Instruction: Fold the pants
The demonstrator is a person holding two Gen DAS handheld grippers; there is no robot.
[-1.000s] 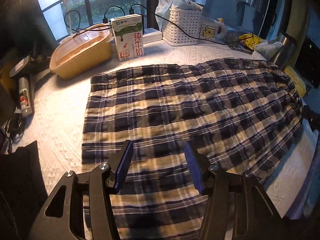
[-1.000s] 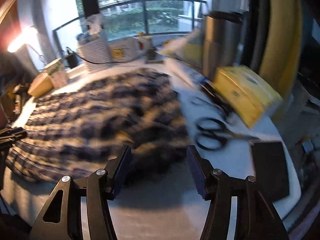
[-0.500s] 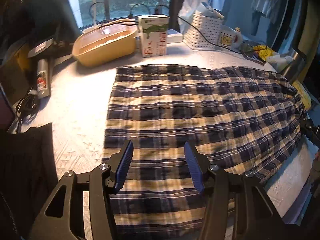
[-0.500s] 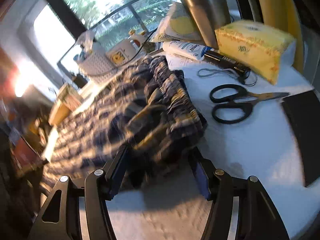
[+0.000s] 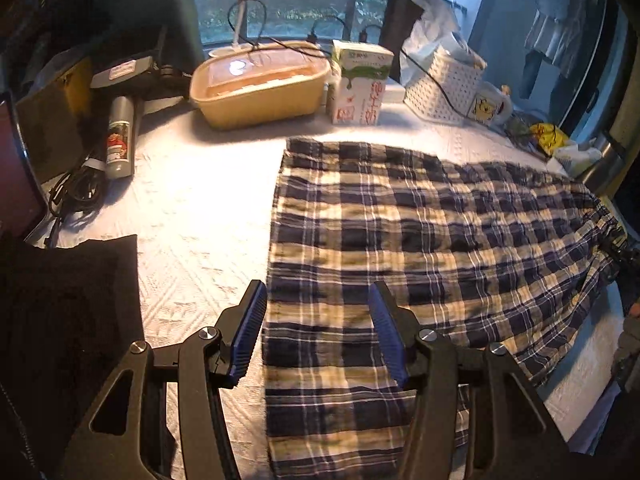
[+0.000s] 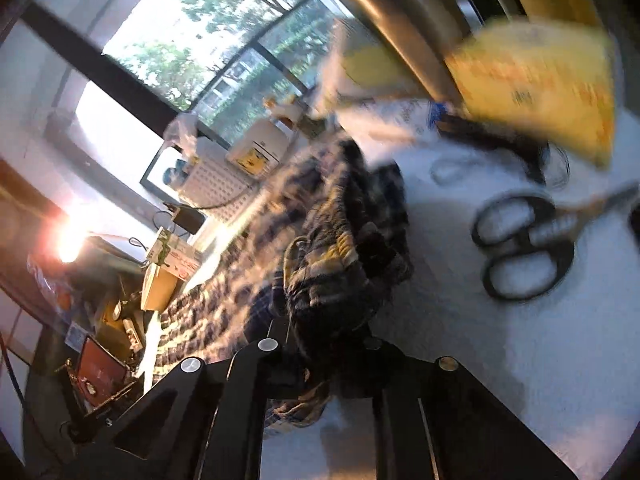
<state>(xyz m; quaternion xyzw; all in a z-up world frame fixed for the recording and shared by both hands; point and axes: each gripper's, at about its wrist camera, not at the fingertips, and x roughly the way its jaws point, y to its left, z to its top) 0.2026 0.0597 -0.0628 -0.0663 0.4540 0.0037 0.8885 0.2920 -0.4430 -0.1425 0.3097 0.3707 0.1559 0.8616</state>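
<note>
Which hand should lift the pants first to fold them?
Probably the right gripper: its jaws are closing on the bunched end of the pants. The left gripper hangs open above the cloth, holding nothing.

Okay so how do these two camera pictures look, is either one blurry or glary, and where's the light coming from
Left wrist view: sharp, fisheye-bent at the edges; warm light from the upper left brightens the white table cover beside the plaid pants, corners dark. Right wrist view: heavily motion-blurred, with the scissors and yellow pack smeared, a lamp flare at the left and a washed-out window.
</note>
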